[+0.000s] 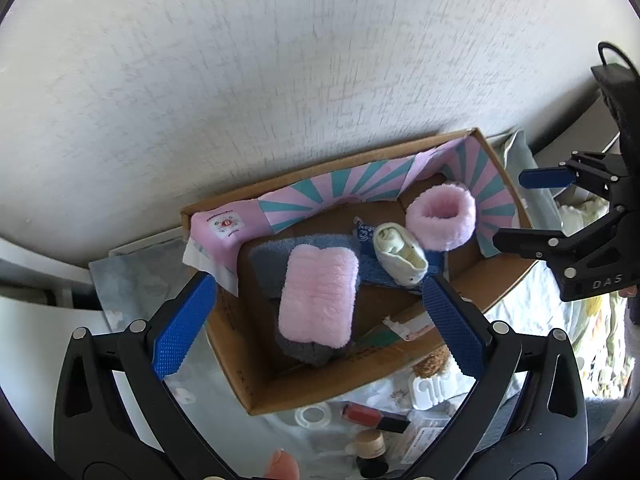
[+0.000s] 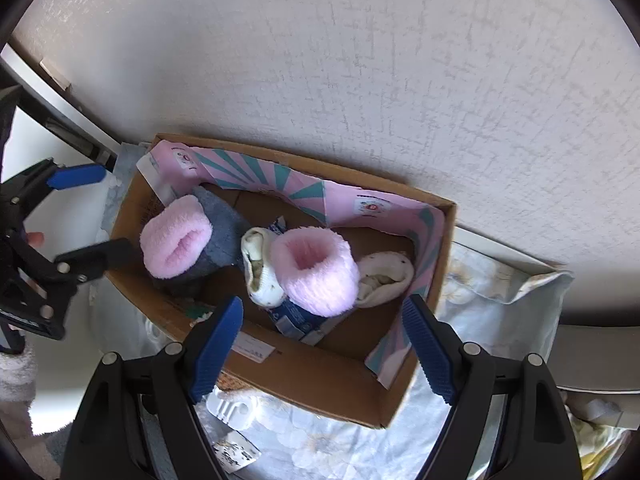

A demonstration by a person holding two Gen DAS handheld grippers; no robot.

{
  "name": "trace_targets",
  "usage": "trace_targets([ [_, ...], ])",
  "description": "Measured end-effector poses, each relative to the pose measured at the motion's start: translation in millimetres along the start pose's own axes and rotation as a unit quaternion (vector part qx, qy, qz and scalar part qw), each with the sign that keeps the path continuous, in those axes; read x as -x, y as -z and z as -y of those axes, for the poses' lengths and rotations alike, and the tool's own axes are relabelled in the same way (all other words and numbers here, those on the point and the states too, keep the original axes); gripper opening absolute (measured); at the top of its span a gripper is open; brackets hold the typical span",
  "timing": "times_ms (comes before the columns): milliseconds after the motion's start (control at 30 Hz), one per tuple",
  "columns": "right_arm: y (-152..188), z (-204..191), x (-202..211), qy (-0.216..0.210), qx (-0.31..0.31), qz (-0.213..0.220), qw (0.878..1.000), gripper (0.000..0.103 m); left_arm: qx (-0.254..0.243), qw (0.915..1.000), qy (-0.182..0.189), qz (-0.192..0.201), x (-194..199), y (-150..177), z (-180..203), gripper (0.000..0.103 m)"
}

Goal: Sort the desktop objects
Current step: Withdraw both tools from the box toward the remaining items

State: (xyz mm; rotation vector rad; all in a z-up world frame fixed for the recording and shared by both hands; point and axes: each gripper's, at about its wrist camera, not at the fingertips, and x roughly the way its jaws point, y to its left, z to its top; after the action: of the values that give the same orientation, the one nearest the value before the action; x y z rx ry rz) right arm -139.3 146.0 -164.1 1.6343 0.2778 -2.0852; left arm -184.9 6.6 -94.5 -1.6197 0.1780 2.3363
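A cardboard box [image 1: 256,384] stands against the white wall, lined with pink and teal paper [image 1: 352,184]. In it lie a grey sock with a fluffy pink cuff [image 1: 318,294], a rolled pink fluffy cuff [image 1: 442,216], a cream sock [image 1: 400,252] and a blue packet [image 1: 378,270]. My left gripper [image 1: 320,320] is open and empty above the box's near left part. My right gripper [image 2: 324,344] is open and empty above the box's front wall [image 2: 304,376]. The right wrist view shows the pink cuffs [image 2: 176,246] [image 2: 316,270] and a second cream sock [image 2: 384,280].
On the floral cloth [image 2: 360,448] in front of the box lie a red lipstick tube [image 1: 374,416], a clear tape ring [image 1: 314,416], a wooden-capped bottle [image 1: 370,446], a white plastic piece [image 2: 232,408] and a labelled card [image 2: 236,454]. The right gripper [image 1: 560,216] shows at the left view's right edge.
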Motion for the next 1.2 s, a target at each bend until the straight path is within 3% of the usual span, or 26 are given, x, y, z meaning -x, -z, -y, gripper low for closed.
trace_targets([
  [367,12,-14,37,0.010,-0.005,0.040,0.999,0.079,0.023,0.9990,-0.023,0.031,34,15,-8,0.103],
  [633,29,-26,43,0.023,-0.004,0.036,0.999,0.079,0.033,0.9980,-0.032,0.043,55,37,-17,0.103],
  [800,44,-36,45,0.054,0.005,0.033,0.998,0.079,0.037,0.9969,-0.039,0.058,75,56,-22,0.103],
  [1100,74,-49,36,0.044,0.015,0.021,0.999,0.079,0.055,0.9964,-0.051,0.038,76,97,-41,0.103],
  [1200,88,-56,34,0.037,0.026,0.024,0.999,0.079,0.051,0.9977,-0.037,0.025,67,115,-41,0.103],
])
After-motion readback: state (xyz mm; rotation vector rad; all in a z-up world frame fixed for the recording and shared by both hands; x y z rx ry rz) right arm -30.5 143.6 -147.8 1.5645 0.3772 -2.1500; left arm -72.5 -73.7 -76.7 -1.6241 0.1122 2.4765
